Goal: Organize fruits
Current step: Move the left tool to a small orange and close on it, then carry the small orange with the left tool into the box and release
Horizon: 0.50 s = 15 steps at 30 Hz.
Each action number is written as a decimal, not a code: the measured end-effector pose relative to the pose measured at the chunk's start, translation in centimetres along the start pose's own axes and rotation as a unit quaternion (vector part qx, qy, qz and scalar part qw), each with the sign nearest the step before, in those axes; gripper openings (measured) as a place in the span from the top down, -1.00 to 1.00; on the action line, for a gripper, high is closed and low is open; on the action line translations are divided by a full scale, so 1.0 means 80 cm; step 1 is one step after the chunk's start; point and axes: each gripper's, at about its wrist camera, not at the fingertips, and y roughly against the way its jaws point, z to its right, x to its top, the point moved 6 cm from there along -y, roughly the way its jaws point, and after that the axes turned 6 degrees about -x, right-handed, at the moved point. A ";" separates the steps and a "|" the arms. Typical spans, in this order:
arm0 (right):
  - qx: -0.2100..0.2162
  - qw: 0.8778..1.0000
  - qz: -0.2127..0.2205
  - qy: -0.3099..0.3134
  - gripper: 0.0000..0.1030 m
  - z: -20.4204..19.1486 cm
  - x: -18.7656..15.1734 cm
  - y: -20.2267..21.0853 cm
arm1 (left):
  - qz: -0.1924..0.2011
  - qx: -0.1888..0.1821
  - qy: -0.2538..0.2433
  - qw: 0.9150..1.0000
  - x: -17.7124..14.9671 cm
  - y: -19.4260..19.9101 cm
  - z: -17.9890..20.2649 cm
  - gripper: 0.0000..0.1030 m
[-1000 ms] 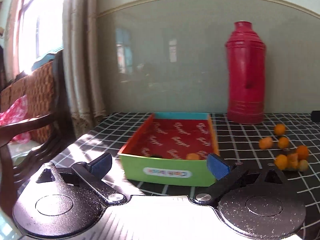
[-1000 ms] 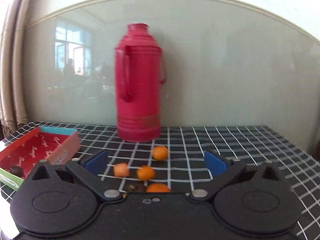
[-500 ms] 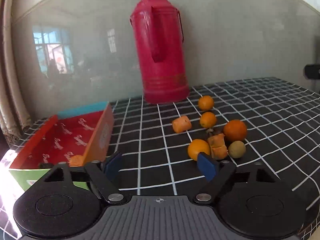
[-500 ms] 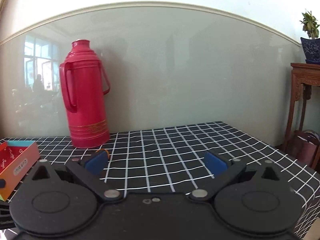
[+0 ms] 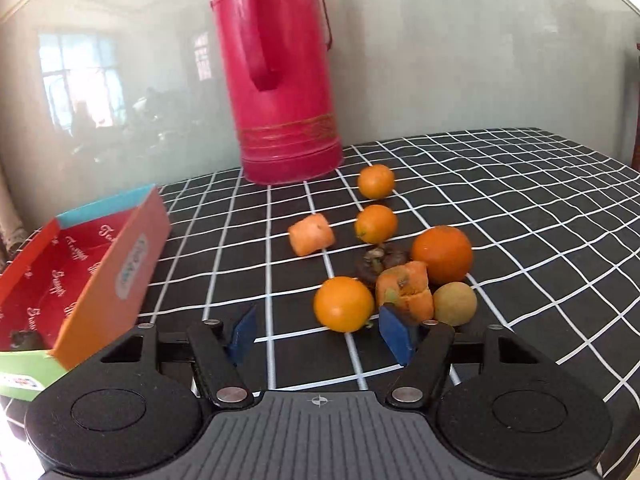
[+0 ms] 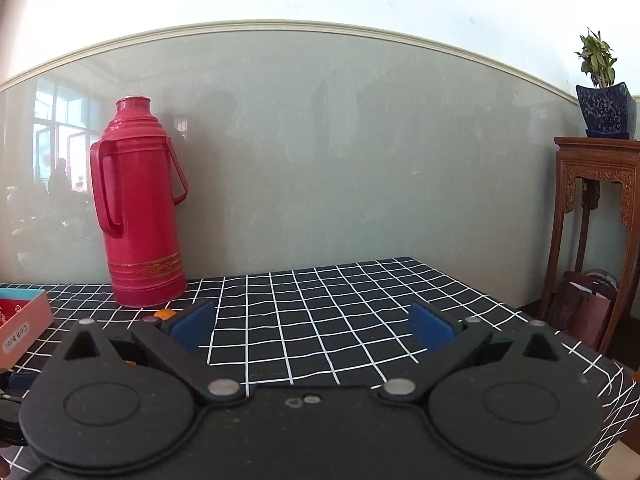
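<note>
Left tool (image 5: 318,332) hangs low over the checked surface (image 5: 520,208), its blue pads spread apart and gripping nothing, and just ahead of it sits the fruit pile. The nearest orange (image 5: 343,303) lies just beyond the gap between the pads, close to the right-hand pad. Beside that orange, two stacked orange-fleshed chunks (image 5: 406,290) touch each other, with a small yellow-green round fruit (image 5: 455,298) pressed up against them on the right. Behind the chunks sits a dark brown shrivelled piece (image 5: 376,262), and the big orange (image 5: 442,254) stands right next to it. Further back, two small oranges, one (image 5: 376,224) ahead of the other (image 5: 376,181), line up toward the red thermos (image 5: 280,80), which stands upright against the wall. A lone carrot-coloured chunk (image 5: 311,234) rests apart, to the left of the cluster. Off to the left of the fruit, the open box (image 5: 116,256) with its red printed lining sits on the surface, and something dark lies in its near corner, too blurred to name. Over on the other side, the right tool (image 6: 314,326) is released as well, pads wide apart and holding nothing, aimed at a bare stretch of checked cloth. From there only a sliver of orange fruit (image 6: 165,313) peeks out near the thermos base. A potted plant (image 6: 606,96) tops a carved wooden stand (image 6: 596,200) at the far right.
</note>
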 end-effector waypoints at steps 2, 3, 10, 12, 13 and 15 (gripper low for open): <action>0.004 1.000 -0.002 -0.003 -0.89 0.000 0.000 0.000 | -0.004 -0.006 0.003 1.000 0.002 -0.006 0.002 -0.09; 0.005 1.000 -0.003 -0.006 -0.89 0.000 0.000 -0.001 | -0.011 -0.012 0.007 1.000 0.002 -0.012 0.004 0.09; 0.018 1.000 -0.005 -0.007 -0.89 -0.005 0.001 -0.001 | -0.006 -0.008 0.007 1.000 0.000 -0.013 0.009 0.33; 0.020 1.000 -0.007 -0.005 -0.89 -0.008 0.002 -0.002 | -0.001 -0.001 0.003 1.000 0.000 -0.010 0.007 0.33; 0.021 1.000 -0.007 -0.004 -0.89 -0.009 0.001 -0.002 | 0.004 0.003 0.002 1.000 0.000 -0.006 0.005 0.33; 0.023 1.000 -0.009 -0.007 -0.89 -0.011 0.002 -0.002 | 0.022 0.022 -0.001 1.000 0.004 0.004 -0.003 0.33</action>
